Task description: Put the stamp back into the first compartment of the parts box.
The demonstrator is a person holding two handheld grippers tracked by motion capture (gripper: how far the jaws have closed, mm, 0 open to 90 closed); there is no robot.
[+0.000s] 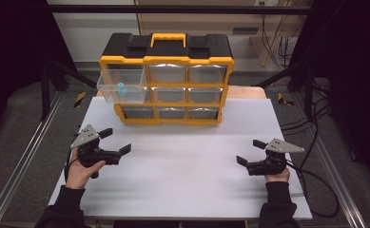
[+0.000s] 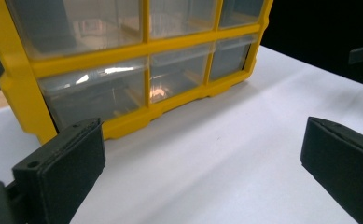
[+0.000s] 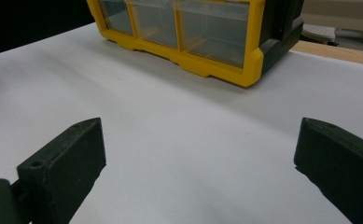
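Note:
A yellow and black drawer cabinet (image 1: 167, 80) stands at the back of the white table (image 1: 182, 175), with clear drawers in three rows. Its top-left drawer (image 1: 121, 88) is pulled out and holds a small blue object (image 1: 121, 88). My left gripper (image 1: 116, 141) is open, held low over the table's left side, in front of the cabinet and apart from it. My right gripper (image 1: 249, 152) is open at the right side, also empty. In the left gripper view the cabinet (image 2: 137, 65) looms close; in the right gripper view the cabinet (image 3: 202, 32) lies farther off.
Metal rails (image 1: 23, 161) run along both sides of the table. Black cables (image 1: 316, 180) trail off the right edge. A broad stretch of white table surface lies between the two grippers and the cabinet.

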